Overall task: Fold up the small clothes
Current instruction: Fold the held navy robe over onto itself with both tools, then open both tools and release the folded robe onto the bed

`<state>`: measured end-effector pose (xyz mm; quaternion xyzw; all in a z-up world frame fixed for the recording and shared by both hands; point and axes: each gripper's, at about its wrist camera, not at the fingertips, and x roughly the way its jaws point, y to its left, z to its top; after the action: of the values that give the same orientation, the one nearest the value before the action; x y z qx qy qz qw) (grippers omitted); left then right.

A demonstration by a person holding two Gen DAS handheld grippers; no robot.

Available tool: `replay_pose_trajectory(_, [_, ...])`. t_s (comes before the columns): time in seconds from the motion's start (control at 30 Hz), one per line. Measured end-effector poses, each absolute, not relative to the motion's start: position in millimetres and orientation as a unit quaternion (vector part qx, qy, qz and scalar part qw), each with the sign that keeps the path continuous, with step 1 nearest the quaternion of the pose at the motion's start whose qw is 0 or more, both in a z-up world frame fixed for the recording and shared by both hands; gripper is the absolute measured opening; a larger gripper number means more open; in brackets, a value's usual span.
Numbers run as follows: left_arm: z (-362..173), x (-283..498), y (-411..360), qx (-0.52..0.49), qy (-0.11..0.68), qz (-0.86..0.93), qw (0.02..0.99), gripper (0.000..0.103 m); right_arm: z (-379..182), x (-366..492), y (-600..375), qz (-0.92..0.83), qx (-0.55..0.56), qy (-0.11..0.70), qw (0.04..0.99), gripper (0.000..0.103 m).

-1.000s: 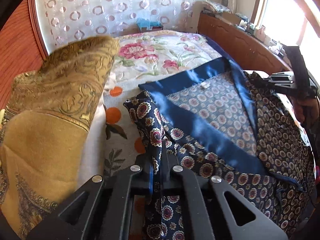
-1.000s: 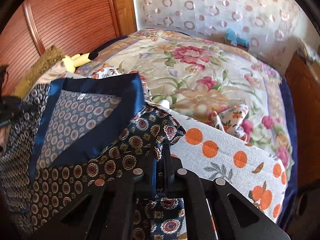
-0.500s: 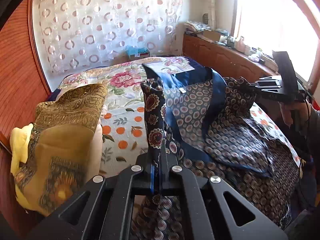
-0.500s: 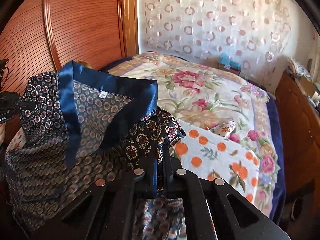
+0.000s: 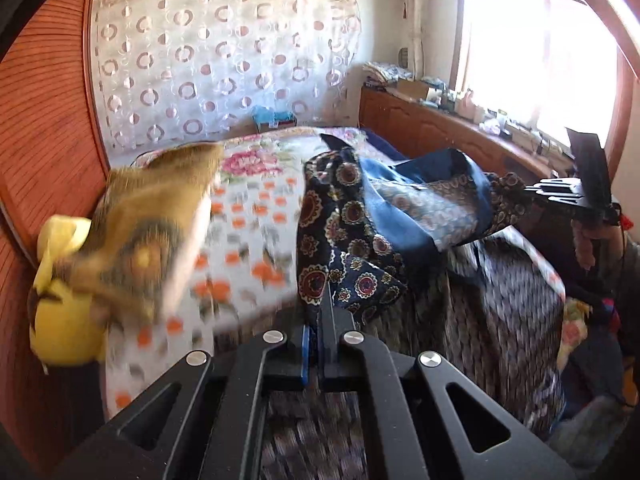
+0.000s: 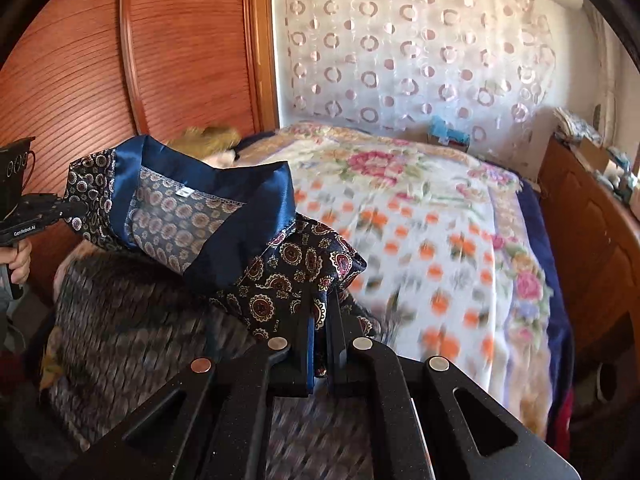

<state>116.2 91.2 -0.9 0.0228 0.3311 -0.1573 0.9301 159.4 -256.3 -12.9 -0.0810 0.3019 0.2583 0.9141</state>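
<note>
Navy patterned shirt (image 5: pixel 352 240) hangs stretched in the air above the bed (image 6: pixel 420 208), its blue satin collar (image 6: pixel 244 208) facing up. Left gripper (image 5: pixel 316 316) and right gripper (image 6: pixel 320 320) each have their jaws clenched on a shoulder of it. A gold cloth (image 5: pixel 152 236) lies on the bed's left.

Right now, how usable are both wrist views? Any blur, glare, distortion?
Left wrist: window blown out white; gold cloth and orange-dotted sheet smeared by motion blur; patterned garment near the jaws stays sharp. Right wrist: no glare, even light; floral bedspread and the garment's hanging part blurred, blue collar crisp. Both: strong fisheye bending, dark corner vignette.
</note>
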Motion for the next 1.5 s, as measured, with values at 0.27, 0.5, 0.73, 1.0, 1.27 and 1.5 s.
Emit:
replay_pose_trajectory(0.27, [-32,51,113,-0.011,0.346,-0.135,0.929,0.003,-53,70,-275,0.279,-0.1,0.333,0.895,0.003])
replay_pose_trajectory(0.5, [-40,26,122,-0.04,0.358,-0.129,0.924,0.003,-56,31,-285,0.296,-0.087,0.351,0.884,0.003])
replay_pose_trajectory(0.73, [-47,13,121,-0.019,0.372,-0.13,0.919,0.003,-69,25,-281,0.289,-0.073,0.38,0.876,0.004])
replay_pose_trajectory(1.0, [-43,9,127,-0.005,0.372,-0.109,0.922,0.024,-73,25,-275,0.286,-0.07,0.382,0.876,0.004])
replay_pose_trajectory(1.27, [-42,14,137,0.005,0.37,-0.077,0.926,0.07,-71,14,-279,0.283,-0.069,0.373,0.881,0.004])
replay_pose_trajectory(1.5, [-38,20,148,-0.025,0.356,-0.075,0.931,0.078,-57,1,-283,0.286,-0.079,0.361,0.884,0.006])
